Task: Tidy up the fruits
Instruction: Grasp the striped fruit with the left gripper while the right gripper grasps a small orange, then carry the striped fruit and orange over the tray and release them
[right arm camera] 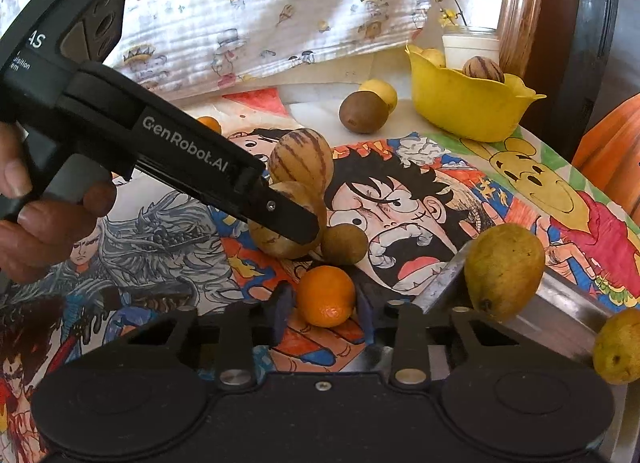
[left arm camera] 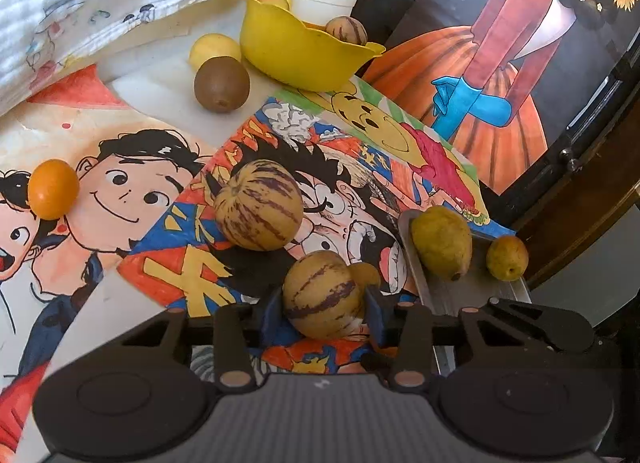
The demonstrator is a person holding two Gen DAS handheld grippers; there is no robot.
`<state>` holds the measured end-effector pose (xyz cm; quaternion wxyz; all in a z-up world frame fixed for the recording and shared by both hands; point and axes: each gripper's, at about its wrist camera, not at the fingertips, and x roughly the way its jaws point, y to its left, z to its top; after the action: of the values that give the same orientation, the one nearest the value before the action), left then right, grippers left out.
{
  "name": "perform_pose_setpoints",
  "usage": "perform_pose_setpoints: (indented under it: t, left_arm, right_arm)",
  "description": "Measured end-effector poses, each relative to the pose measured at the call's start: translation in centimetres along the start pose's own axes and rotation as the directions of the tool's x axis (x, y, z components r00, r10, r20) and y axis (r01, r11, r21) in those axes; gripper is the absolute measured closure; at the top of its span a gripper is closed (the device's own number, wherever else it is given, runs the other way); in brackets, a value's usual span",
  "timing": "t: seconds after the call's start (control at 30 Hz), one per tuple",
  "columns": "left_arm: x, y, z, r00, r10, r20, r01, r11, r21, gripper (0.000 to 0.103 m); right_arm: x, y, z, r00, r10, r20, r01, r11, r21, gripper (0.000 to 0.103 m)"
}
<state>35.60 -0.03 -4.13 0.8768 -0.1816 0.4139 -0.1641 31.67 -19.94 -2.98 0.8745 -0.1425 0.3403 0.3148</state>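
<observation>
Left wrist view: our left tool (left arm camera: 325,305) has its pads pressed on both sides of a striped melon (left arm camera: 323,295), which sits on the tabletop (left arm camera: 160,87) drawings. A second striped melon (left arm camera: 258,205) lies just ahead and left of the tool. A pear (left arm camera: 442,241) and a small yellow fruit (left arm camera: 507,258) sit on a metal tray (left arm camera: 472,291) ahead to the right. A kiwi (left arm camera: 221,84) and a yellow bowl (left arm camera: 296,51) are far ahead; an orange (left arm camera: 53,189) is well off to the left.

Right wrist view: our right tool (right arm camera: 325,313) is clamped on a second orange (right arm camera: 326,295), pads touching both sides, fruit on the tabletop. The left tool (right arm camera: 296,223) is ahead and left, gripping its melon (right arm camera: 280,241), held by a hand (right arm camera: 44,223). The other melon (right arm camera: 302,161) is just behind it. A round brown fruit (right arm camera: 344,244) lies just ahead of our orange.
</observation>
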Motion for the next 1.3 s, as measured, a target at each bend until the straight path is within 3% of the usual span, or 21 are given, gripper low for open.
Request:
perform_pose_setpoints:
  t: [0.37,0.57,0.73,1.0,1.3]
  left_arm:
    - [-1.3,-1.2,-0.2,0.999,0.045,0.023,-0.045,0.999,0.007,0.058]
    - [-2.5,-3.6,0.0,0.997,0.047,0.058,-0.05,0.997,0.052,0.058]
    - [-2.6,-6.0,0.1,0.997,0.031,0.07,-0.036,0.996,0.082,0.058]
    - [-0.9,-9.7,-0.6,0.999,-0.002,0.047,-0.004,0.991,0.131,0.058]
    - [2.4,-12.5,-2.1,1.0,-0.015,-0.021,0.018,0.986,0.165,0.058]
  right_arm:
    - [-2.5,-0.2,-0.6,0.999,0.004,0.054,-0.006,0.999,0.033,0.069]
    - [-5.7,-1.9,-1.7,0.994,-0.04,0.098,0.03,0.995,0.1,0.069]
    - [-8.8,-4.0,-2.7,0.981,-0.135,0.137,0.114,0.982,0.15,0.069]
    - [-10.4,-8.2,-5.3,0.956,-0.282,0.076,0.257,0.935,0.243,0.069]
    - [-8.4,-10.7,-7.4,0.931,-0.364,0.003,0.354,0.906,0.234,0.069]
